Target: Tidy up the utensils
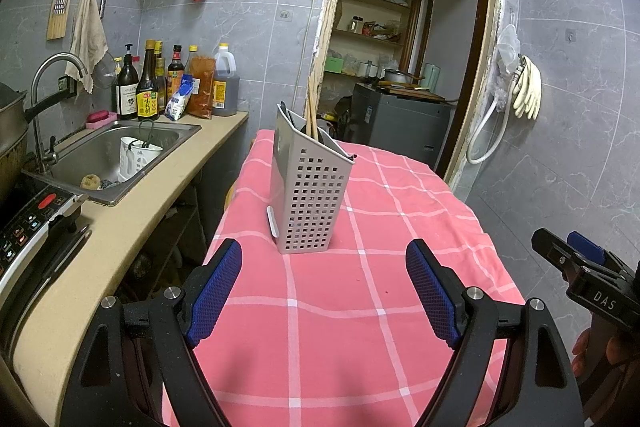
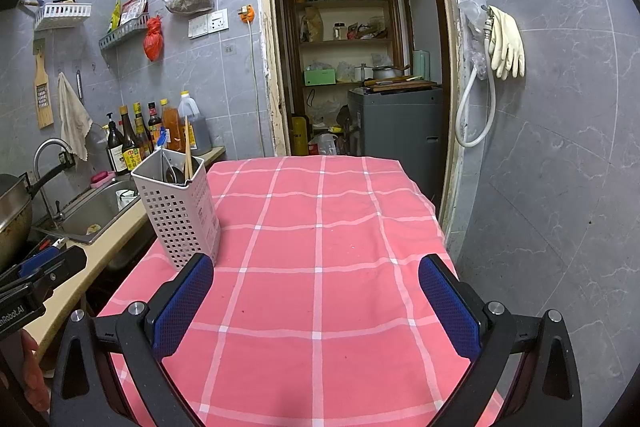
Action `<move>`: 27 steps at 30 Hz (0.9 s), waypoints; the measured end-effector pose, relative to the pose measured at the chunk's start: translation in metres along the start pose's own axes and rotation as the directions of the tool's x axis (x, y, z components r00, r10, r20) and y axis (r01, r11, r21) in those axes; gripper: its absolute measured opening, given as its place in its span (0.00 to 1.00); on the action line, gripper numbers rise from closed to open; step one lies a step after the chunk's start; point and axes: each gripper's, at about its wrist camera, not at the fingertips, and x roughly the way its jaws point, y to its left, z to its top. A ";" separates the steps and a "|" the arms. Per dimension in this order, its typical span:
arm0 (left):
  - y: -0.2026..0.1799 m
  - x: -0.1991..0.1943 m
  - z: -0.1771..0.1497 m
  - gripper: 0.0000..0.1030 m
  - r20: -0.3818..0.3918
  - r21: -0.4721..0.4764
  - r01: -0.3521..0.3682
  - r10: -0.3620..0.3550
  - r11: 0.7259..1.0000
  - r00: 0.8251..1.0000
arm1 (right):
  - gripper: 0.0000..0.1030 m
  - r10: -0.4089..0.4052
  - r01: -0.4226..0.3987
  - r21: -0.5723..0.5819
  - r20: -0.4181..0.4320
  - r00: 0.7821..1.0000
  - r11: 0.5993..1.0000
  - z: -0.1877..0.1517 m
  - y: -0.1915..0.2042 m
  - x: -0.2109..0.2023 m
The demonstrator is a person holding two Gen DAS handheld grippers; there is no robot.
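Note:
A grey perforated utensil holder (image 1: pixel 308 195) stands upright on the pink checked tablecloth (image 1: pixel 340 327). Wooden chopsticks (image 1: pixel 311 115) and a dark utensil stick out of its top. In the right wrist view the holder (image 2: pixel 180 211) stands at the table's left side, with chopsticks (image 2: pixel 187 155) and a metal spoon (image 2: pixel 173 173) inside. My left gripper (image 1: pixel 324 291) is open and empty, just in front of the holder. My right gripper (image 2: pixel 316 303) is open and empty over the cloth, to the right of the holder. It also shows in the left wrist view (image 1: pixel 576 259) at the right edge.
A counter (image 1: pixel 132 223) with a steel sink (image 1: pixel 116 151), a tap (image 1: pixel 52 83) and several sauce bottles (image 1: pixel 160 87) runs along the left. An induction cooker (image 1: pixel 28 231) sits near me. A doorway (image 2: pixel 360 67) to a pantry lies beyond the table. Rubber gloves (image 2: pixel 506 43) hang on the right wall.

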 end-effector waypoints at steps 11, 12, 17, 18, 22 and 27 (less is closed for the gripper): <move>-0.001 -0.002 0.000 0.77 0.002 -0.002 -0.002 0.002 1.000 1.000 | 1.00 0.004 -0.004 0.002 -0.001 1.000 1.000 0.000 0.000 -0.001; -0.001 -0.002 0.000 0.77 0.002 -0.002 -0.002 0.002 1.000 1.000 | 1.00 0.003 -0.003 0.002 0.000 1.000 1.000 0.000 0.000 -0.001; -0.001 -0.003 0.000 0.77 0.002 -0.001 -0.002 0.002 1.000 1.000 | 1.00 0.001 -0.001 0.002 0.001 1.000 1.000 -0.001 0.001 -0.001; -0.002 -0.003 0.000 0.77 0.002 -0.001 -0.003 0.003 1.000 1.000 | 1.00 0.001 -0.001 0.003 0.000 1.000 1.000 -0.001 0.001 -0.001; -0.001 -0.003 0.000 0.77 0.002 -0.001 -0.002 0.002 1.000 1.000 | 1.00 0.000 0.000 0.004 0.000 1.000 1.000 -0.001 0.002 -0.002; -0.002 -0.003 0.000 0.77 0.003 -0.001 -0.002 0.002 1.000 1.000 | 1.00 0.002 -0.002 0.004 -0.001 1.000 1.000 0.000 0.003 -0.002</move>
